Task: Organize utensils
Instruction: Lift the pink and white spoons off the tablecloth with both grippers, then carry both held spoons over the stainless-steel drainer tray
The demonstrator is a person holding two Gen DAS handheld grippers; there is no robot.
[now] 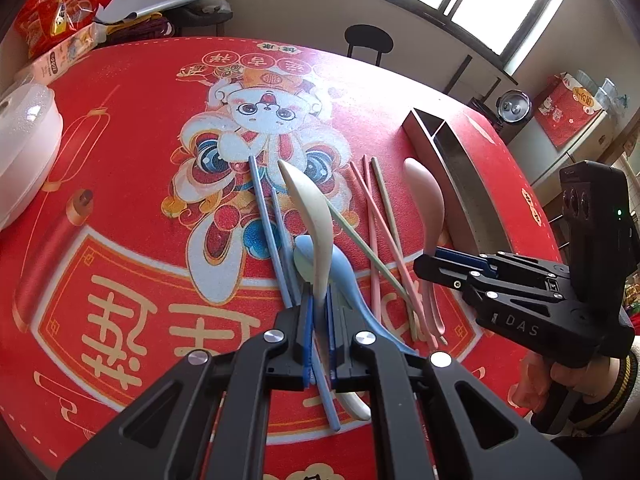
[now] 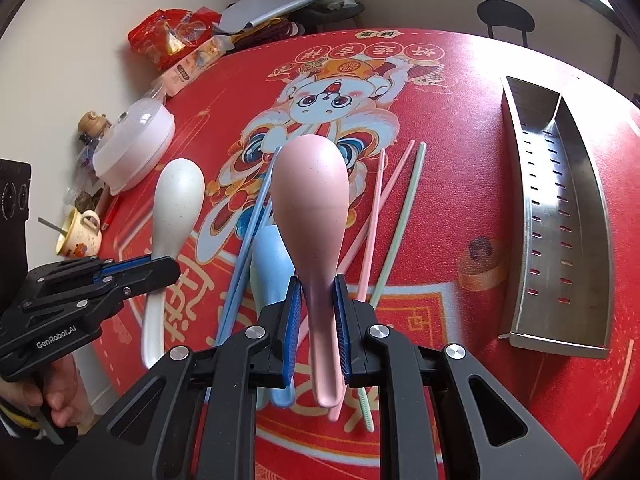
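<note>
My left gripper [image 1: 319,312] is shut on the handle of a white spoon [image 1: 314,216], which is lifted above the red mat. The same white spoon [image 2: 176,204] shows at the left of the right wrist view. My right gripper [image 2: 318,300] is shut on a pink spoon [image 2: 310,200], raised off the mat, and this pink spoon [image 1: 426,200] also shows in the left wrist view. A blue spoon [image 2: 266,264], blue chopsticks [image 1: 266,220], pink chopsticks [image 1: 374,216] and green chopsticks [image 2: 400,232] lie on the mat.
A steel two-compartment utensil tray [image 2: 560,216] lies on the right side of the red mat [image 1: 132,184]. A white lidded bowl [image 2: 132,152], a mug [image 2: 80,234], a small figure and snack packets [image 1: 56,12] stand at the left. A black stool [image 1: 368,42] stands beyond the table.
</note>
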